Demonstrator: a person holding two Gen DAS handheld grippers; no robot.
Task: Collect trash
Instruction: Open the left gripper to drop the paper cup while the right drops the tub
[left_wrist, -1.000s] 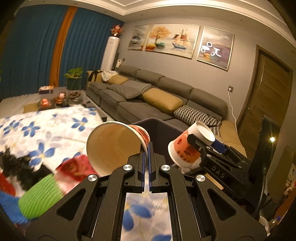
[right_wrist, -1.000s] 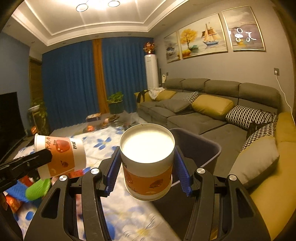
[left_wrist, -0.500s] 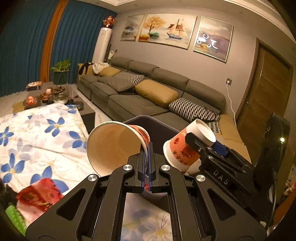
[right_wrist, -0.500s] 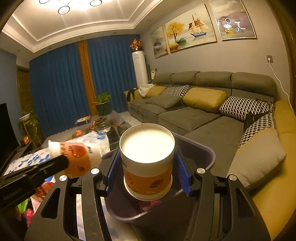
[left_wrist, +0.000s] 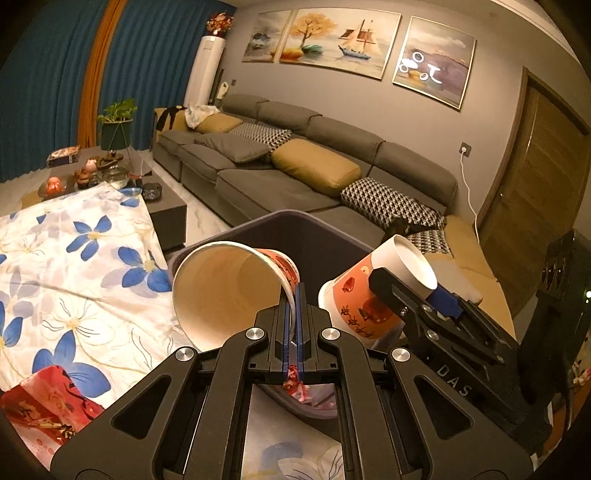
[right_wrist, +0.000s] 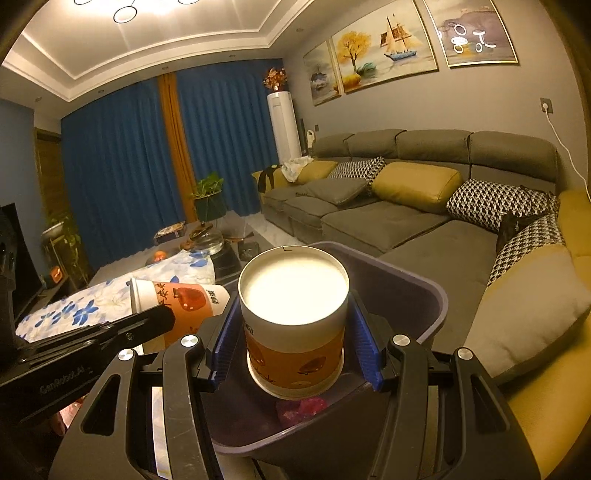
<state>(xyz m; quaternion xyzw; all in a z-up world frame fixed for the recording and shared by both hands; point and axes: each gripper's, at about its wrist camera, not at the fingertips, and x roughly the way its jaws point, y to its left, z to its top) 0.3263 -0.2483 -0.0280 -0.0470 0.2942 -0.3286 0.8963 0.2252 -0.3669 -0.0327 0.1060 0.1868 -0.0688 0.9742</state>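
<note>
My left gripper (left_wrist: 294, 295) is shut on the rim of a paper cup (left_wrist: 229, 291) printed in orange. That cup lies on its side, mouth toward the camera, over the near left rim of a dark bin (left_wrist: 295, 225). My right gripper (right_wrist: 293, 332) is shut on a second orange paper cup (right_wrist: 295, 332), blue pads on both sides, white base facing the camera. It hangs over the bin (right_wrist: 439, 295) opening. A pink wrapper (right_wrist: 303, 406) lies inside the bin. The right wrist view shows the left gripper's cup (right_wrist: 177, 299) to the left; the left wrist view shows the right gripper's cup (left_wrist: 354, 299) to the right.
A table with a blue-flowered cloth (left_wrist: 74, 277) stands left of the bin, with a red wrapper (left_wrist: 44, 406) on its near corner. A long grey sofa (left_wrist: 295, 184) runs behind and to the right. A low dark coffee table (left_wrist: 166, 210) holds small items farther back.
Both grippers have carried their cups away from the flowered table toward the bin and slightly down. The bin now fills the space under both cups. Both grips are unchanged.
</note>
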